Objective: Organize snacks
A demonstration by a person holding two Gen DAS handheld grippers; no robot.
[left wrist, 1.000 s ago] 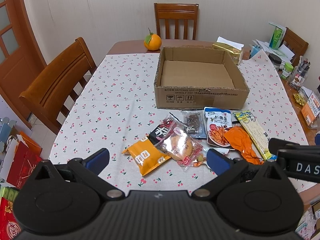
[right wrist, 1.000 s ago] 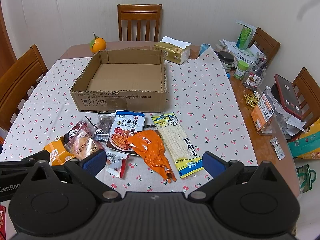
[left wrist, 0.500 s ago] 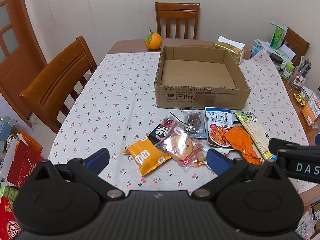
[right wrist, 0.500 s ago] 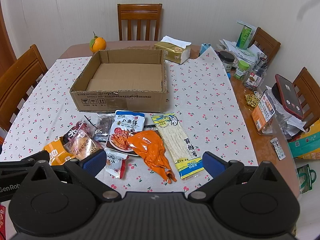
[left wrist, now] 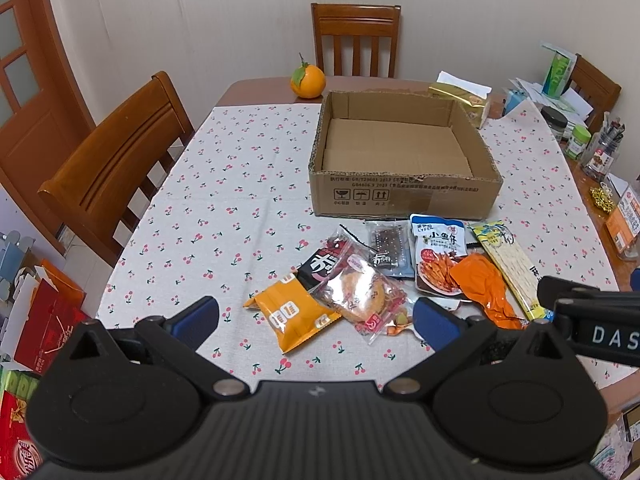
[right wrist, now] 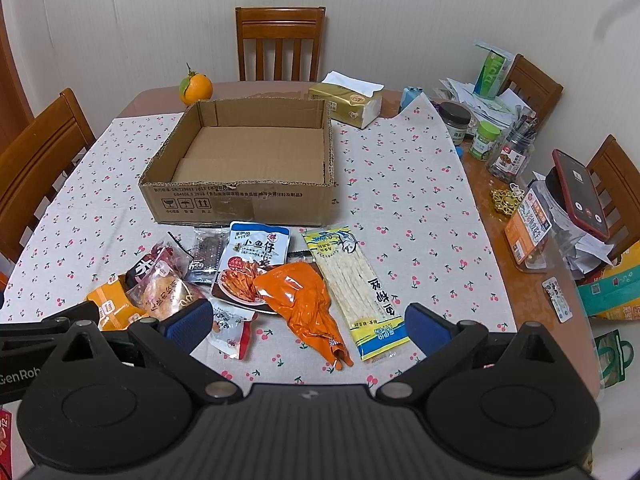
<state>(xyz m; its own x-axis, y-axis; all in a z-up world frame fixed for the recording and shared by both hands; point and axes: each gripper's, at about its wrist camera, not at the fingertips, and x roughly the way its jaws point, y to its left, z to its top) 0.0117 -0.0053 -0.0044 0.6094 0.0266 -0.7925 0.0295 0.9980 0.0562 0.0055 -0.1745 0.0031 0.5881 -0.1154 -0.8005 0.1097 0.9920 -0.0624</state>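
In the left wrist view, the left gripper [left wrist: 316, 318] hovers above the near edge of the table [left wrist: 256, 84], its blue-padded fingers [left wrist: 196, 316] spread wide with nothing between them and touching nothing. It is held level and points across the cherry-print cloth [left wrist: 224, 200] toward the far edge. The snacks lie in a loose cluster on the cloth near the near edge: a yellow packet [left wrist: 294, 316] just ahead of the open jaws, a clear-wrapped pastry [left wrist: 358, 292] overlapping a dark red-and-black packet [left wrist: 320, 266], a small dark packet [left wrist: 388, 246], a blue-and-white fish snack bag [left wrist: 438, 256], an orange pouch [left wrist: 486, 288] and a long yellow-edged strip pack [left wrist: 512, 264]. Just beyond them stands the cardboard box [left wrist: 400, 196], open and with only its bare floor showing, toward the far right part of the cloth. An orange fruit [left wrist: 307, 82] sits at the far edge, beside the box's far left corner. Part of the right gripper [left wrist: 588, 312] juts in from the right. In the right wrist view, the right gripper [right wrist: 310, 324] is likewise spread wide and holds nothing, poised above the near edge and aimed at the far edge. Between its fingers [right wrist: 426, 326] lie the orange pouch [right wrist: 308, 300], the strip pack [right wrist: 356, 288] and a small white-and-red packet [right wrist: 232, 330]. The fish snack bag [right wrist: 256, 256] touches the box's [right wrist: 240, 200] near wall. A tissue pack [right wrist: 348, 104] sits by the box's far right corner, and a red phone [right wrist: 580, 192] leans on clutter at the right edge.
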